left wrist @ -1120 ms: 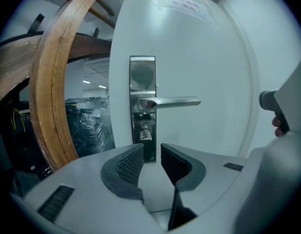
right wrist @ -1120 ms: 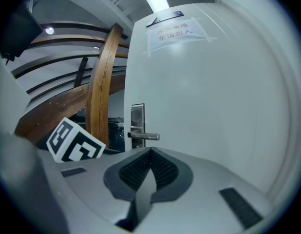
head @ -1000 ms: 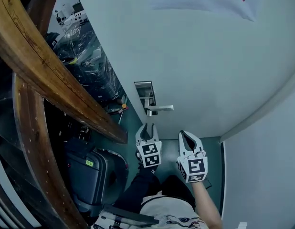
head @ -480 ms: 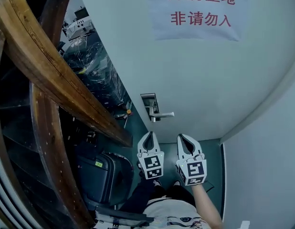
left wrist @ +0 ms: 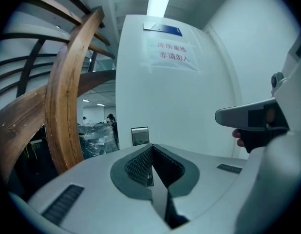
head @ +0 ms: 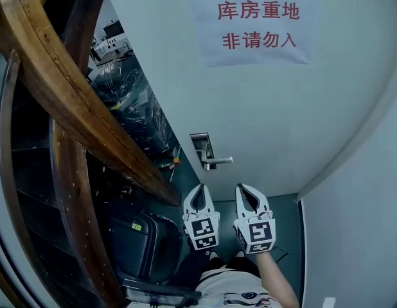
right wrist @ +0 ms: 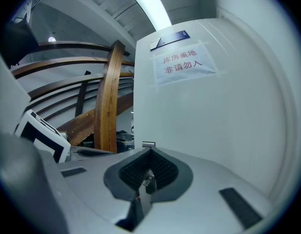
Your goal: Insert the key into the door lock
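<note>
landmark: the lock plate point(head: 200, 146), a metal plate near the left edge of the white door point(head: 269, 120), with the lever handle point(head: 219, 161) sticking out to its right.
right claw point(head: 245, 191): pressed together on the key point(right wrist: 148, 179), a small metal piece pinched deep between the ribbed pads.
left claw point(head: 198, 192): closed with nothing in it, pads meeting.
where the key is: below the lock plate and off to its right, under the free end of the lever handle, well short of the door.
which way to the lock: up and to the left of the right claw in the head view. in the right gripper view the plate shows just above the closed tips, almost dead ahead.
key's long axis: seems to lie along the claw, pointing at the door, though too little shows to be sure.
nearer hand: the left claw sits straight below the lock plate and closer to it, but the right claw has the key.
keyhole: too small to make out on the plate.
</note>
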`<state>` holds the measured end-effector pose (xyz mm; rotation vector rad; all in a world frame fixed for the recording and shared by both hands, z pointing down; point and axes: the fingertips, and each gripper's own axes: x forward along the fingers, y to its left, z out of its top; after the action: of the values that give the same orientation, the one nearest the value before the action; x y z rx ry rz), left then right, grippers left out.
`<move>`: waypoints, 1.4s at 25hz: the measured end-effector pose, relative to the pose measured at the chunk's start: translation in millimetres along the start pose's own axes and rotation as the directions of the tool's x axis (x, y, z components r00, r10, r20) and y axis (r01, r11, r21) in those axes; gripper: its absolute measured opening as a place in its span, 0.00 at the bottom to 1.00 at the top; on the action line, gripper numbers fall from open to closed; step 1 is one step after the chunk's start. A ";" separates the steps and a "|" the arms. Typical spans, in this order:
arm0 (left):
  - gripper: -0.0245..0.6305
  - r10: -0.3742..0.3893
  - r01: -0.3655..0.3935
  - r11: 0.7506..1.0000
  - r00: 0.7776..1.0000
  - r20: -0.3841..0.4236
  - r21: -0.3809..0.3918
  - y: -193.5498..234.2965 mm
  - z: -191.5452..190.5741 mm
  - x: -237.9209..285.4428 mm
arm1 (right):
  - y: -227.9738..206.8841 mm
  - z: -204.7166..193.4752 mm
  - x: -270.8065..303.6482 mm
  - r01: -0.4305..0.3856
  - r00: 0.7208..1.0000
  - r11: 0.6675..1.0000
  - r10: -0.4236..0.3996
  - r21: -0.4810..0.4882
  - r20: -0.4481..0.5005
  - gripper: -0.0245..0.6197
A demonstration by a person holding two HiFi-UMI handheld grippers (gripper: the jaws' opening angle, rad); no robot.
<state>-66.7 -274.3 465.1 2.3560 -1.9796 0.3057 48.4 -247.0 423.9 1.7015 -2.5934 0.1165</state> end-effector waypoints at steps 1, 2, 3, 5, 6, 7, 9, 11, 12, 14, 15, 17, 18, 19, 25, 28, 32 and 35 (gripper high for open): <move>0.04 0.000 0.000 1.000 1.000 0.003 -0.001 -0.1 0.6 -1.3 | 0.7 0.2 -0.5 0.000 1.000 1.000 0.000 -0.003 0.001 0.05; 0.04 -0.001 0.001 1.000 1.000 0.005 -0.003 -0.7 1.1 -1.9 | 0.6 0.0 -1.1 0.000 1.000 1.000 0.000 -0.006 0.002 0.05; 0.04 -0.004 0.004 1.000 1.000 0.007 -0.004 -1.9 1.8 -2.3 | 0.0 -0.2 -1.9 0.002 1.000 1.000 -0.002 -0.008 0.000 0.05; 0.04 -0.012 0.012 1.000 1.000 0.011 -0.005 -4.5 3.7 -3.1 | -1.8 -0.3 -4.0 0.009 1.000 1.000 -0.009 -0.008 -0.003 0.05; 0.04 -0.016 0.016 1.000 1.000 0.013 -0.005 -5.5 5.0 -3.4 | -2.6 0.9 -4.7 0.013 1.000 1.000 -0.013 -0.010 -0.001 0.05; 0.04 -0.019 0.019 1.000 1.000 0.016 -0.005 -6.1 6.6 -3.8 | -3.0 2.6 -5.0 0.017 1.000 1.000 -0.016 -0.014 0.003 0.05; 0.04 -0.023 0.023 1.000 1.000 0.021 -0.006 -6.7 9.2 -4.3 | -2.8 5.8 -5.2 0.020 1.000 1.000 -0.020 -0.019 0.010 0.05; 0.04 -0.024 0.024 1.000 0.999 0.024 -0.006 -6.6 10.7 -4.4 | -1.2 7.8 -4.6 0.020 1.000 1.000 -0.019 -0.023 0.015 0.05; 0.04 -0.025 0.025 1.000 0.999 0.025 -0.006 -6.6 11.1 -4.4 | -0.2 8.3 -4.3 0.018 1.000 1.000 -0.018 -0.025 0.016 0.05; 0.04 -0.026 0.026 1.000 0.999 0.028 -0.008 -6.4 11.8 -4.6 | 1.8 8.7 -3.6 0.016 1.000 0.999 -0.015 -0.029 0.018 0.05; 0.04 -0.026 0.027 1.000 0.999 0.029 -0.010 -6.1 12.1 -4.6 | 2.7 8.6 -3.1 0.014 1.000 0.999 -0.014 -0.030 0.018 0.05; 0.04 -0.026 0.026 1.000 0.999 0.029 -0.013 -4.8 12.3 -4.3 | 3.9 8.6 -2.0 0.013 1.000 0.999 -0.012 -0.032 0.017 0.05; 0.04 -0.025 0.026 1.000 0.999 0.028 -0.015 -4.1 12.1 -4.1 | 4.3 8.7 -1.3 0.012 1.000 0.999 -0.011 -0.032 0.016 0.05; 0.04 -0.024 0.025 1.000 0.999 0.027 -0.016 -3.2 11.9 -4.1 | 4.8 8.9 -0.7 0.010 1.000 0.999 -0.010 -0.032 0.015 0.05; 0.04 -0.023 0.023 1.000 0.999 0.027 -0.016 -0.4 11.6 -4.6 | 7.4 10.3 1.4 0.008 1.000 0.999 -0.007 -0.038 0.019 0.05; 0.04 -0.025 0.025 1.000 0.999 0.027 -0.016 -0.4 11.1 -4.4 | 8.0 9.9 2.4 0.007 1.000 0.999 -0.006 -0.037 0.018 0.05; 0.04 -0.026 0.027 1.000 0.999 0.026 -0.017 0.1 10.7 -3.9 | 8.6 9.0 3.1 0.008 1.000 0.999 -0.007 -0.034 0.018 0.05; 0.04 -0.028 0.029 0.999 0.999 0.025 -0.019 0.7 10.4 -4.4 | 9.5 9.5 3.5 0.008 1.000 0.999 -0.007 -0.037 0.019 0.05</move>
<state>-66.9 -271.9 454.0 2.3859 -1.9484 0.2563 38.4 -247.2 414.3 1.7080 -2.5852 0.0515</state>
